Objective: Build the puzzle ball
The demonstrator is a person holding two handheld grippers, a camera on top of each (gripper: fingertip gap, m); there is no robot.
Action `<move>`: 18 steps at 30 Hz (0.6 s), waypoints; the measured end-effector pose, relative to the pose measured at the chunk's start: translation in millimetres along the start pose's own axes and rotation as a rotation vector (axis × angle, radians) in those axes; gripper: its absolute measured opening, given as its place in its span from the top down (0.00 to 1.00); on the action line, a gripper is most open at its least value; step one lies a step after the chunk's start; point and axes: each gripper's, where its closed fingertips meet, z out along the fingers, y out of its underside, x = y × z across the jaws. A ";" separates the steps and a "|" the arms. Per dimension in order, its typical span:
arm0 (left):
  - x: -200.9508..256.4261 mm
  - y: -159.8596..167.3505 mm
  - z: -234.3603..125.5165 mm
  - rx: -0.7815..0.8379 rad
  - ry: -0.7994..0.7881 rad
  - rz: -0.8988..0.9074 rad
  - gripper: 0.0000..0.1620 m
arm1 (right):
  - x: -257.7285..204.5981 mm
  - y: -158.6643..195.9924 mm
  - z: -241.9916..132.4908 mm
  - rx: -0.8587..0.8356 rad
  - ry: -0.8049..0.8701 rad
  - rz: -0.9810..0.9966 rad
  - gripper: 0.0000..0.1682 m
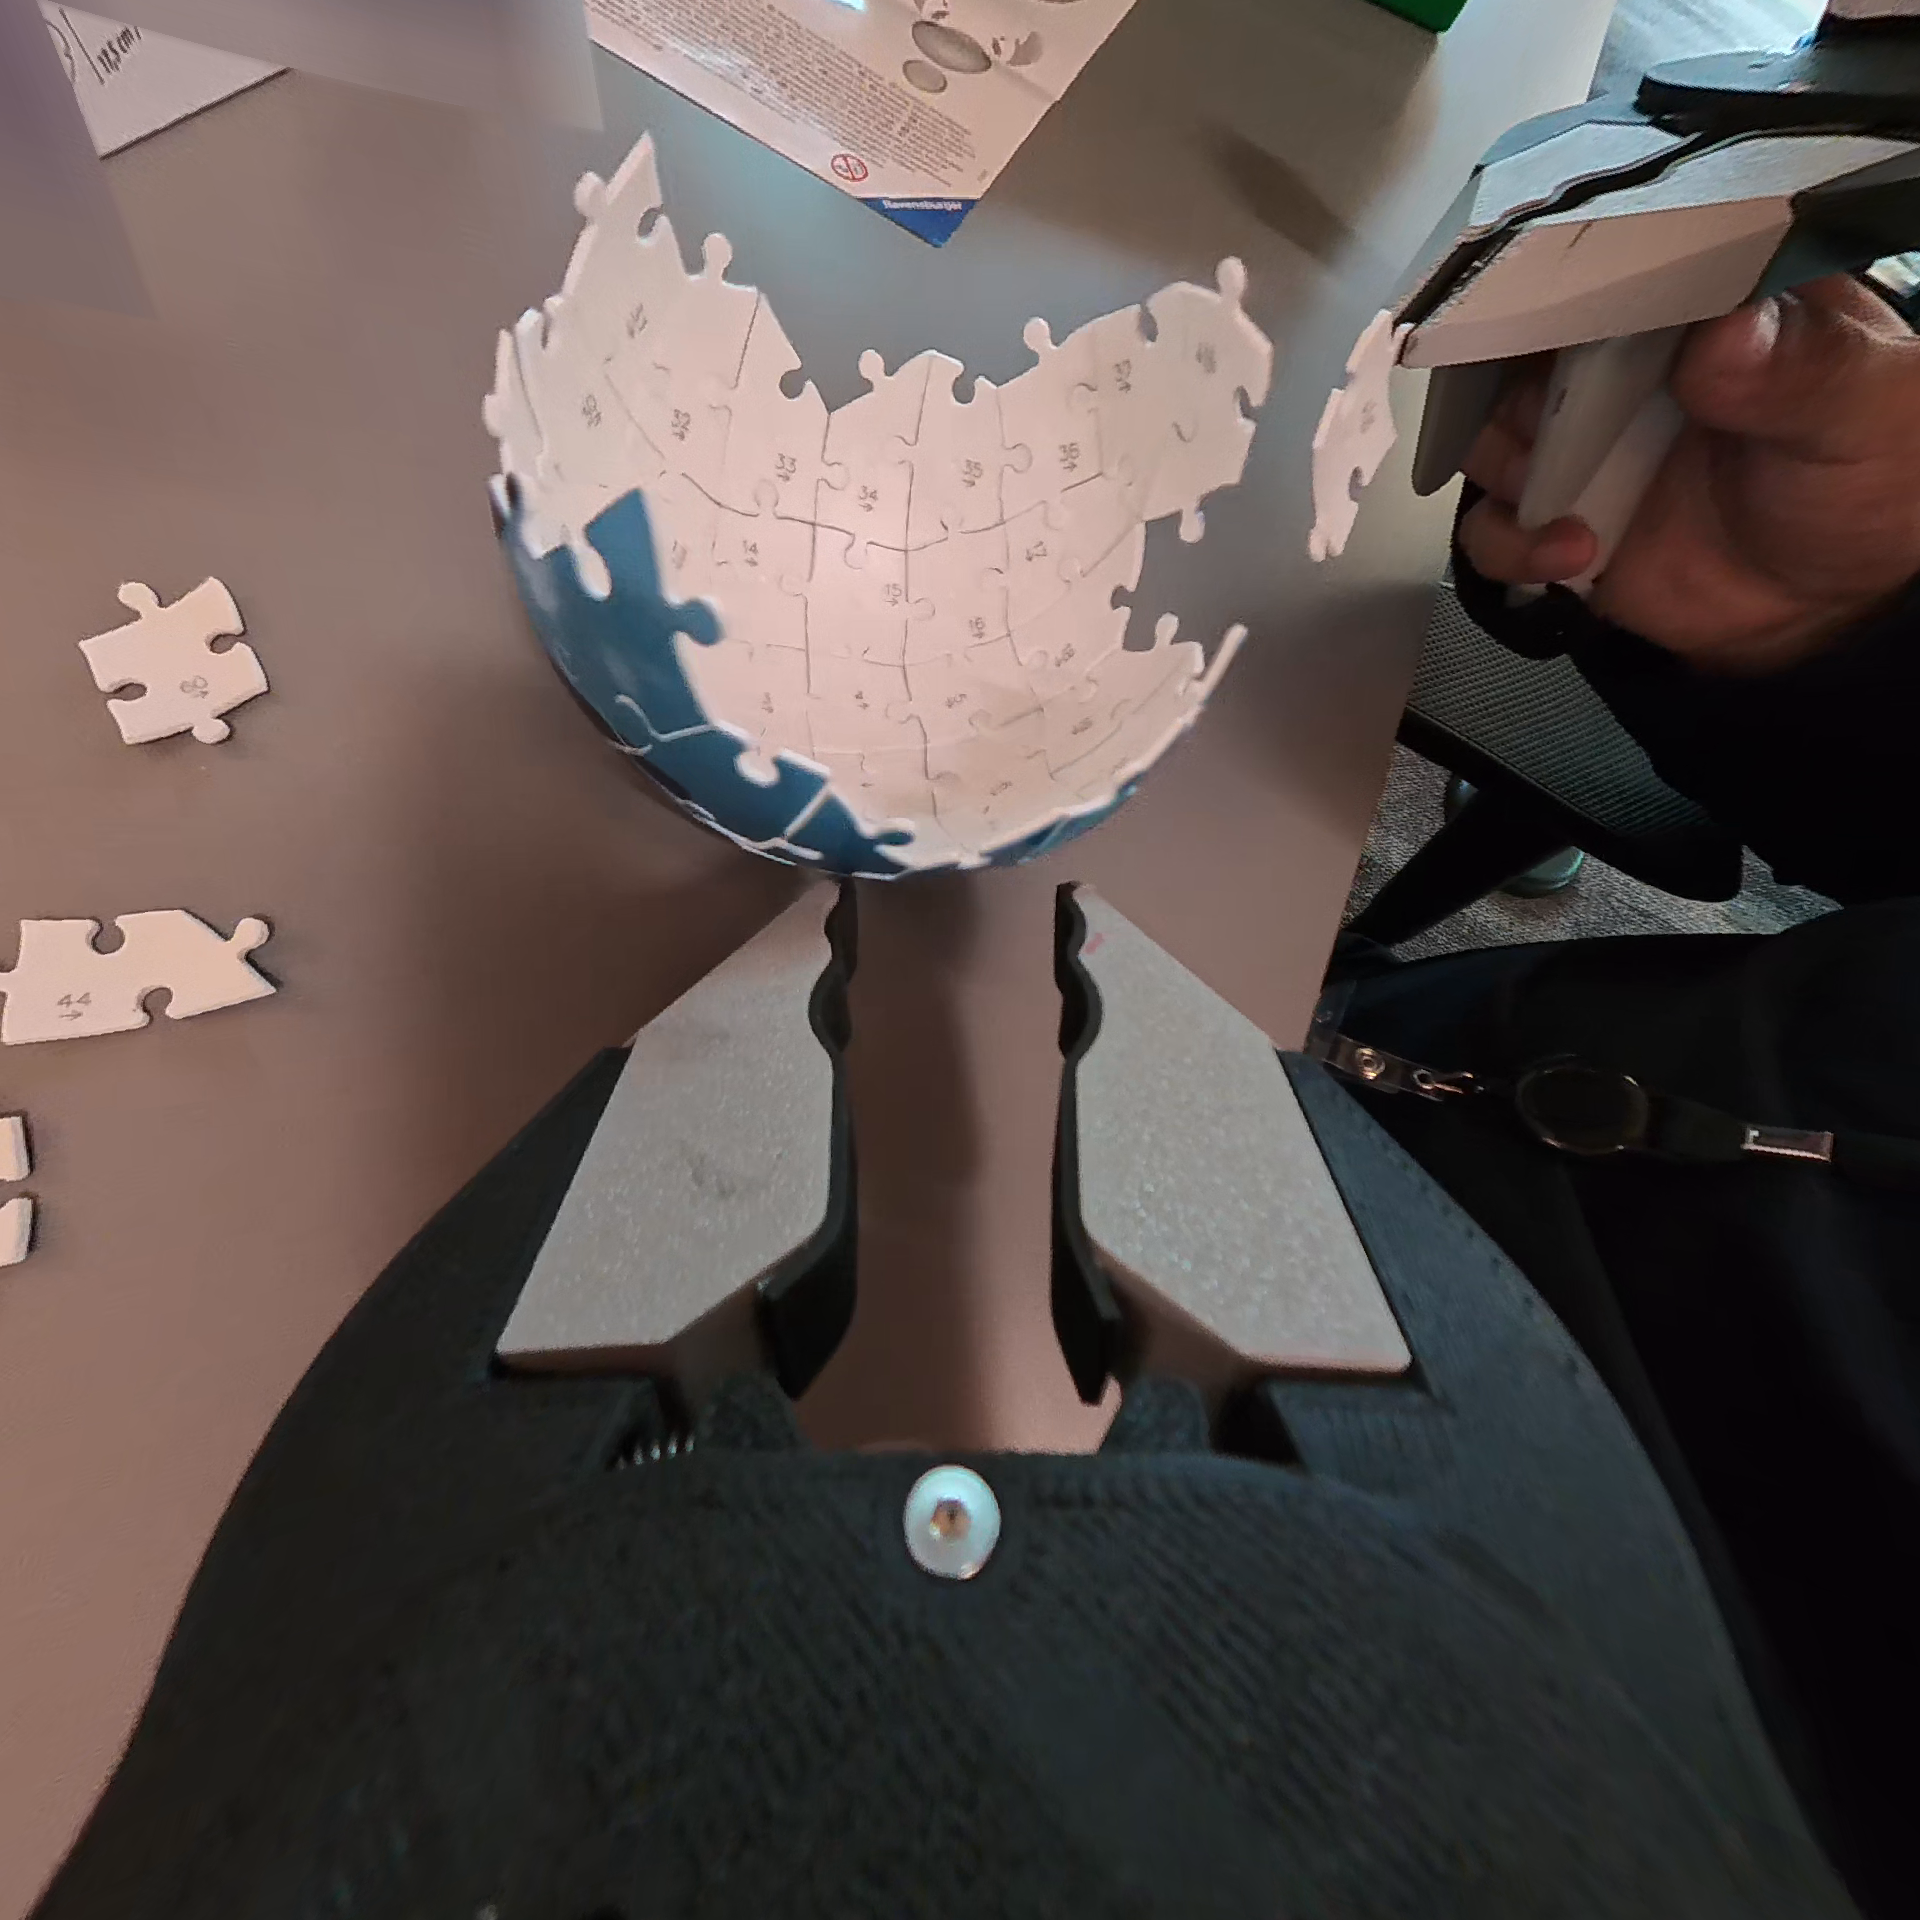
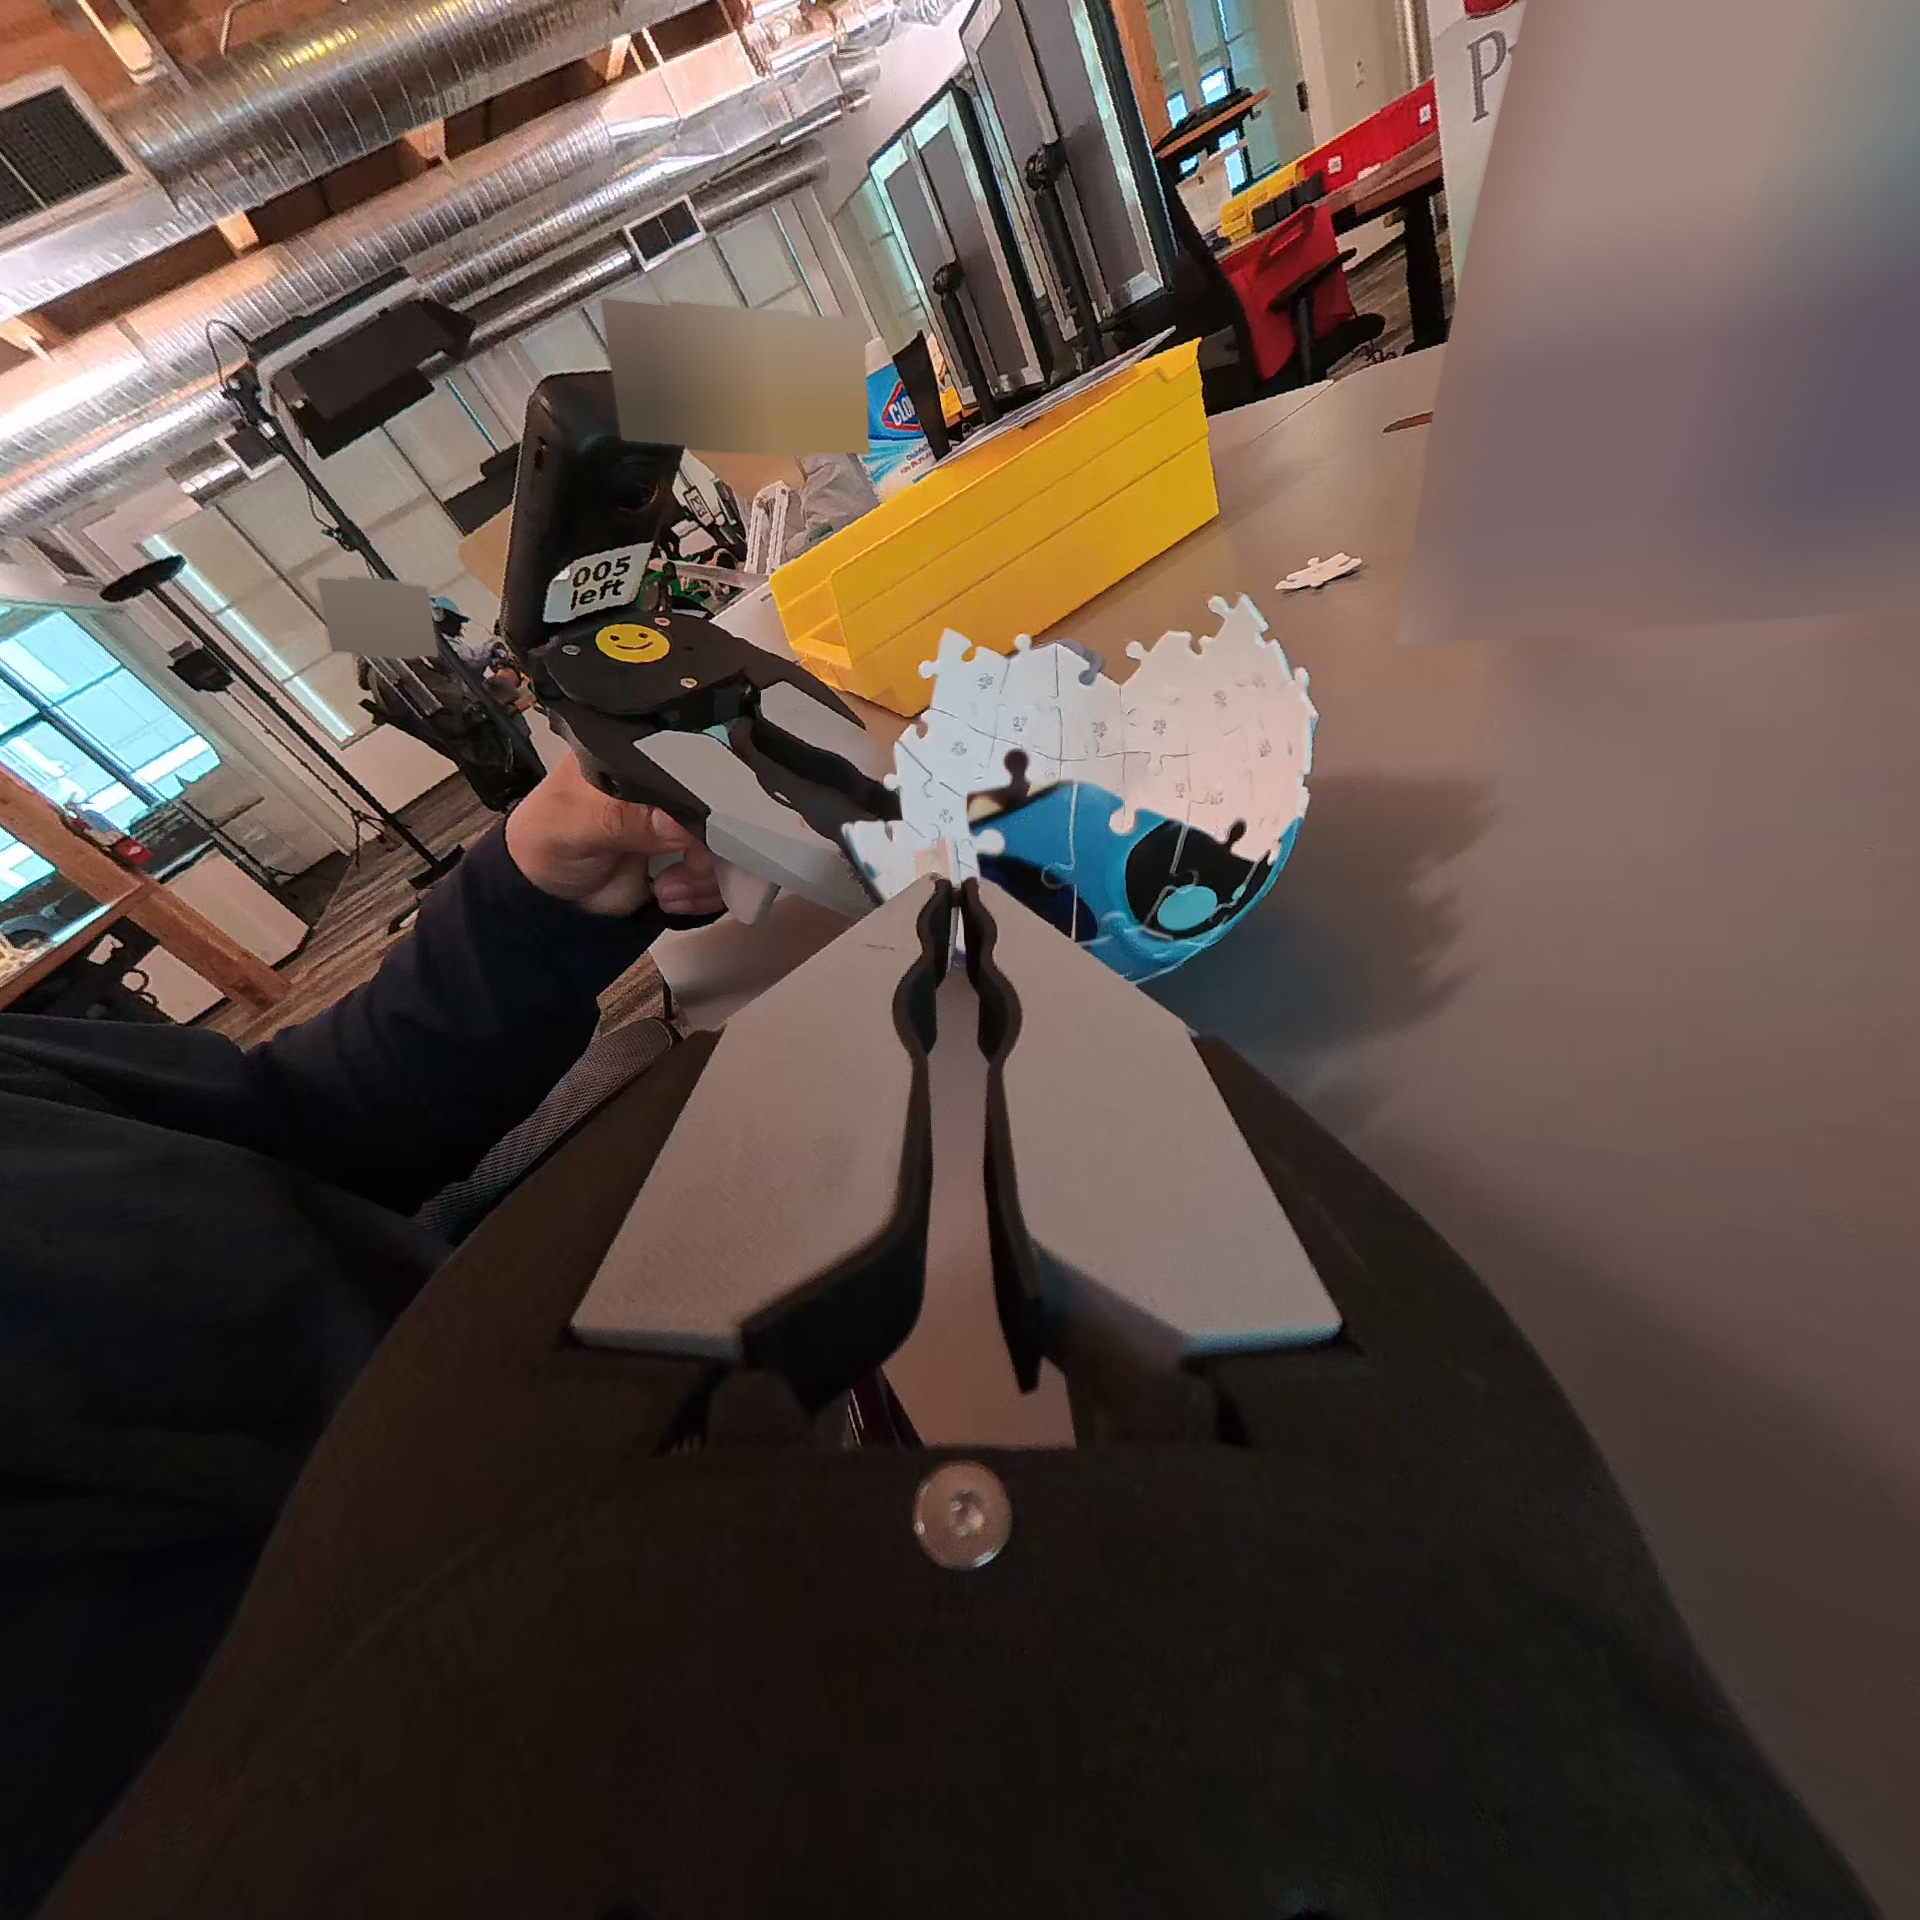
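Grey worktop (image 1: 312, 520) fills the left wrist view, with an open workshop of silver ducts behind it in the right wrist view. Left claw (image 1: 954, 914) is open, its jaws apart with bare worktop showing between them, the tips just below the puzzle ball (image 1: 862, 582) and seemingly not touching it. That ball is a half-built shell, white and numbered inside, blue outside, open side up, sitting near the worktop's edge. Right claw (image 2: 957, 896) is closed on a single white puzzle piece (image 1: 1351, 436), pinching it by one edge and holding it in the air just beside the shell's right rim, a small gap between them. A hand (image 1: 1704, 499) grips the handle of that claw.

Farther out, two loose pieces (image 1: 171, 665) lie well apart from the ball on the left, with more cut off at the frame's edge. A printed instruction sheet (image 1: 852, 94) lies beyond the ball. A yellow bin (image 2: 1018, 520) stands on the worktop behind the shell, and another stray piece (image 2: 1320, 574) lies off to its right.
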 end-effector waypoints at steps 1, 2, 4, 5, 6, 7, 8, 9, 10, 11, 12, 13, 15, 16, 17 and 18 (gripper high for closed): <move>0.0 -0.3 0.2 0.000 0.000 0.000 0.77 | 0.2 0.0 0.0 0.000 0.000 0.001 1.00; -0.1 -0.3 0.5 -0.001 0.000 0.001 0.77 | 0.5 0.2 0.0 0.000 0.001 0.002 1.00; -0.3 -0.5 1.5 -0.005 -0.001 0.005 0.77 | 0.7 0.8 0.1 -0.001 0.001 0.003 1.00; -0.6 -0.7 1.8 -0.006 -0.001 0.006 0.77 | 0.9 1.2 0.0 -0.002 0.002 0.003 1.00; -0.8 -1.1 2.0 -0.006 0.000 0.007 0.78 | 1.4 1.6 0.0 -0.003 0.004 0.003 1.00; -1.1 -1.5 2.0 -0.005 0.000 0.006 0.78 | 1.8 2.1 -0.1 -0.004 0.004 0.005 1.00; -1.3 -1.8 2.1 -0.004 0.001 0.005 0.78 | 2.3 2.6 -0.4 -0.005 0.004 0.007 1.00; -1.3 -1.9 2.1 -0.004 0.001 0.005 0.78 | 2.9 3.0 -0.6 -0.005 0.005 0.009 1.00; -1.5 -1.9 2.1 -0.004 0.000 0.005 0.78 | 3.5 3.7 -0.7 -0.006 0.006 0.010 1.00; -1.7 -1.6 2.2 -0.005 -0.001 0.005 0.78 | 4.0 4.2 -0.7 -0.008 0.007 0.012 1.00; -1.6 -1.4 2.3 -0.006 0.000 0.005 0.77 | 4.2 4.6 -0.7 -0.008 0.007 0.013 1.00; -1.4 -1.2 2.3 -0.006 0.000 0.005 0.77 | 5.0 5.1 -1.7 -0.008 0.004 0.014 1.00; 0.5 1.1 0.1 -0.008 0.000 0.006 0.77 | 6.3 5.3 -4.1 -0.006 0.001 0.015 1.00; 1.0 1.4 -0.1 -0.008 0.000 0.006 0.77 | 5.8 4.6 -4.3 -0.004 0.000 0.016 1.00; 1.3 1.9 -0.8 -0.007 -0.002 0.006 0.77 | 4.8 3.4 -4.6 -0.001 -0.003 0.017 1.00; 0.9 2.7 -2.4 -0.005 -0.010 0.007 0.77 | 3.2 1.7 -5.2 0.004 -0.008 0.020 1.00</move>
